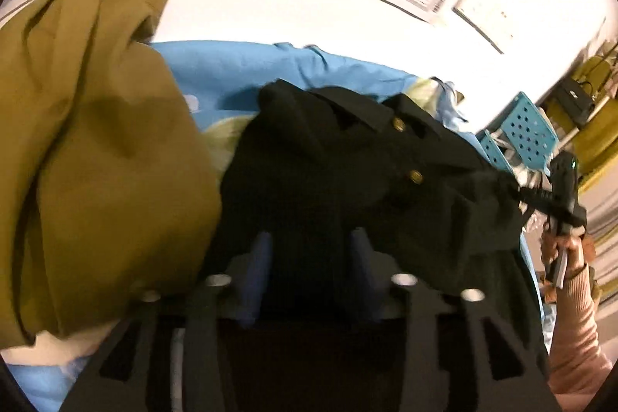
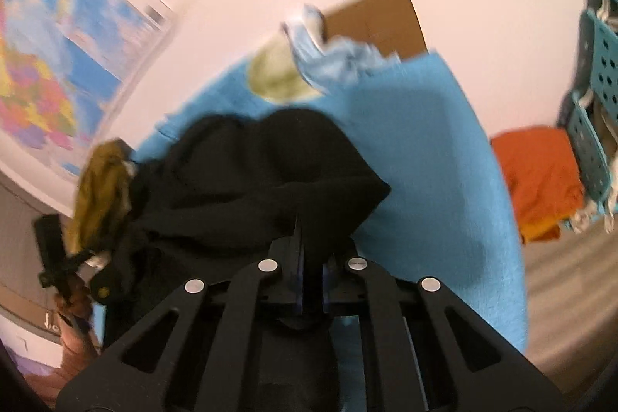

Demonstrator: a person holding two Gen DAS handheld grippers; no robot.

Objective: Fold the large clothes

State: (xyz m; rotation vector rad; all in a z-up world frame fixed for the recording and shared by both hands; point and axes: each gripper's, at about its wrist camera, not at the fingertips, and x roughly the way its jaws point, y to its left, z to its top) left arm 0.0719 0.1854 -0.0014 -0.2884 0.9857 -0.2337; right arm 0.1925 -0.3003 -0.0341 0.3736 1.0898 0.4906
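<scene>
You've got one black jacket (image 1: 347,157) heaped in the middle of the white surface (image 1: 270,10), lying on a flat, smooth blue sheet (image 2: 425,161). It's a dark, matte, fairly heavy-looking fabric with a collar and two round brass-coloured buttons (image 1: 398,123) showing in your left view.

Your right claw (image 2: 305,257) is clenched on a fold of that black jacket: the two blue pads sit nearly together with cloth pinched between them. Your left claw (image 1: 309,257) is about half spread, its two blue pads (image 1: 262,257) standing apart right over the black fabric. The cloth runs between them, but I can't tell if the pads actually press on it.

One olive-mustard garment (image 1: 96,141), thick and softly creased, hangs bunched close on the left of your left view, touching the jacket's edge. Beyond the jacket there's one crumpled light-blue cloth (image 2: 328,60) and a pale green patch (image 2: 274,76) beside it, shape too blurred to read. One flat brown cardboard piece (image 2: 378,22) sits just behind those. One orange garment (image 2: 540,176) lies folded well apart on the right, next to teal plastic crates (image 2: 602,64) with round holes; I count at least two. One colourful map (image 2: 46,76) hangs on the wall.
</scene>
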